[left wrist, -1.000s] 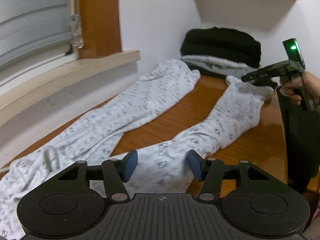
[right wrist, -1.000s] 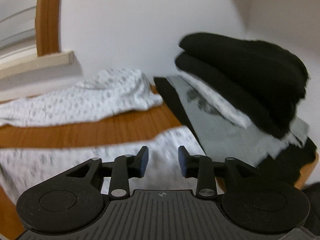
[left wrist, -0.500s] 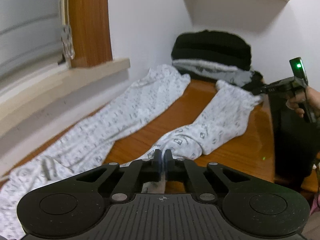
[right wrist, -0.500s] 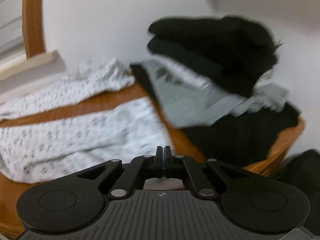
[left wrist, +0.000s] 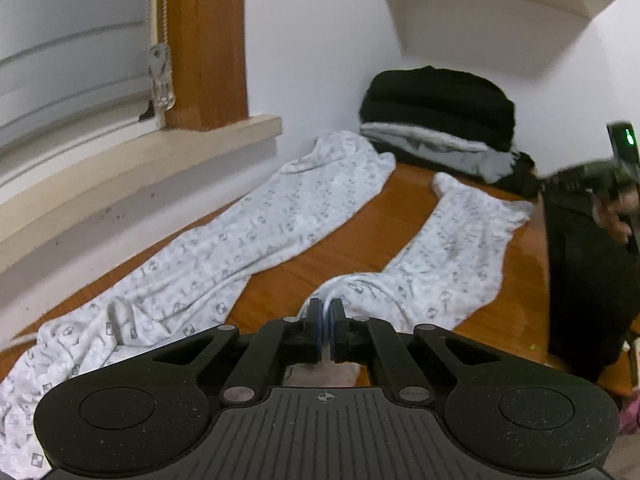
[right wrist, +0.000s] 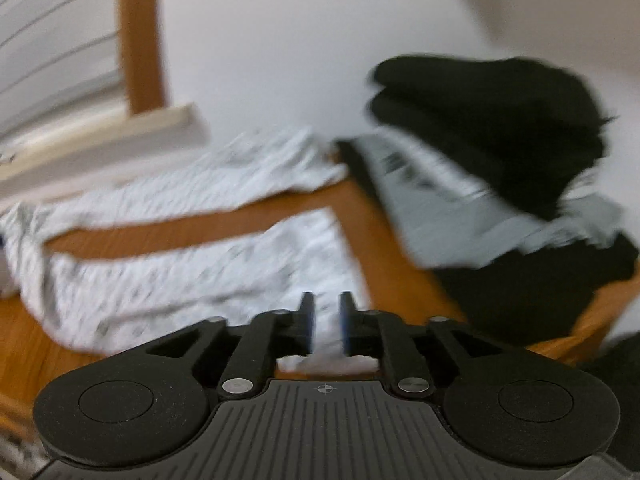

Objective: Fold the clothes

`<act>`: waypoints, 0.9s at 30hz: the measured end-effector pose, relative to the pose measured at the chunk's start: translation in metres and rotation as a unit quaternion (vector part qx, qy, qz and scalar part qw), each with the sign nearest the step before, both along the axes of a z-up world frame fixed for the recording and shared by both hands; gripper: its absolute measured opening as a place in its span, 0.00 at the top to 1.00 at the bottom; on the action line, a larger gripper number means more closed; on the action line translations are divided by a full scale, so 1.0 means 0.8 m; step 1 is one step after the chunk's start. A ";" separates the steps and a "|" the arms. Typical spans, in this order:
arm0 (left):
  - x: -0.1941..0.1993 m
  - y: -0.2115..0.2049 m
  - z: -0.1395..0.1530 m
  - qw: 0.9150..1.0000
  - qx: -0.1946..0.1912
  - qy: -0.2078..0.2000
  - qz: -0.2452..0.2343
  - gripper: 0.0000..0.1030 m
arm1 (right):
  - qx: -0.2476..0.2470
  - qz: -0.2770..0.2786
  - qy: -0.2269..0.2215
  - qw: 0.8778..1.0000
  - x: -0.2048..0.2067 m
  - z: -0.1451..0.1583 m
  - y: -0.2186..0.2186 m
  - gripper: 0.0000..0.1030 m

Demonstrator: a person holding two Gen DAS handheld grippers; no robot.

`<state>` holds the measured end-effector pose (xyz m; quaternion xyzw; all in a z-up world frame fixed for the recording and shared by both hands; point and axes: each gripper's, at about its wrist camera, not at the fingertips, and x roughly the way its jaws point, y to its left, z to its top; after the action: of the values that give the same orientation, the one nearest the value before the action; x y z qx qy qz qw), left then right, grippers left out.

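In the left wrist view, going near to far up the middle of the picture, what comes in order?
left hand-held gripper pinching white cloth → patterned white pyjama trousers → bare wooden table → folded pile of black and grey clothes → white wall.

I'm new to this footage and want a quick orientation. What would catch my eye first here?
The white patterned pyjama trousers dominate, spread with both legs apart across the orange-brown wooden table. Each gripper is shut on fabric of the nearer leg: the left gripper towards the waist end, the right gripper at the leg's end. In the far corner against the white wall sits a stack of folded black and grey clothes.
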<state>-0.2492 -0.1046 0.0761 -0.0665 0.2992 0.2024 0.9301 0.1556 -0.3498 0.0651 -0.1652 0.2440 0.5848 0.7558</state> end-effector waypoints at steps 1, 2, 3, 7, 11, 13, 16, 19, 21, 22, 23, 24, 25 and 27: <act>0.001 0.005 -0.003 1.000 -0.003 0.000 0.004 0.97 | -0.004 0.014 0.002 1.000 -0.005 -0.005 0.003 0.73; 0.002 0.011 -0.005 1.000 -0.006 0.001 0.007 0.97 | -0.007 0.028 0.005 1.000 -0.009 -0.011 0.007 0.72; 0.003 0.016 -0.008 1.000 -0.009 0.002 0.010 0.97 | -0.009 0.042 0.009 0.999 -0.010 -0.015 0.010 0.72; 0.017 0.041 -0.022 0.999 -0.010 0.010 0.033 0.97 | -0.002 0.067 0.022 0.998 -0.004 -0.025 0.013 0.68; 0.031 0.070 -0.040 0.998 -0.027 0.018 0.048 0.97 | 0.030 0.095 0.035 0.994 0.006 -0.023 0.006 0.60; 0.035 0.080 -0.045 0.998 -0.034 0.020 0.054 0.97 | 0.028 0.103 0.045 0.993 0.011 -0.025 0.008 0.60; 0.037 0.089 -0.048 0.997 -0.041 0.020 0.065 0.97 | 0.020 0.117 0.041 0.992 0.009 -0.026 0.011 0.60; 0.036 0.093 -0.048 0.996 -0.042 0.018 0.082 0.94 | 0.018 0.134 0.033 0.990 0.006 -0.024 0.012 0.60; 0.033 0.088 -0.044 0.995 -0.036 0.013 0.095 0.93 | 0.017 0.145 0.028 0.989 0.003 -0.023 0.013 0.59; 0.031 0.083 -0.040 0.994 -0.031 0.011 0.100 0.93 | 0.016 0.151 0.026 0.988 0.002 -0.022 0.013 0.59; 0.028 0.075 -0.035 0.994 -0.022 0.009 0.103 0.90 | 0.015 0.157 0.023 0.987 0.001 -0.021 0.013 0.58; 0.026 0.065 -0.029 0.994 -0.011 0.007 0.105 0.86 | 0.015 0.163 0.021 0.986 -0.001 -0.020 0.013 0.57; 0.025 0.056 -0.024 0.995 -0.001 0.006 0.103 0.83 | 0.013 0.167 0.018 0.986 -0.002 -0.022 0.013 0.56; 0.026 0.038 -0.016 0.996 0.015 0.007 0.090 0.77 | 0.010 0.172 0.012 0.985 -0.005 -0.026 0.011 0.55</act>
<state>-0.2287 -0.0746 0.0630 -0.0783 0.2952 0.2905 0.9068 0.1516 -0.3412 0.0441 -0.1897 0.2153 0.7106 0.6424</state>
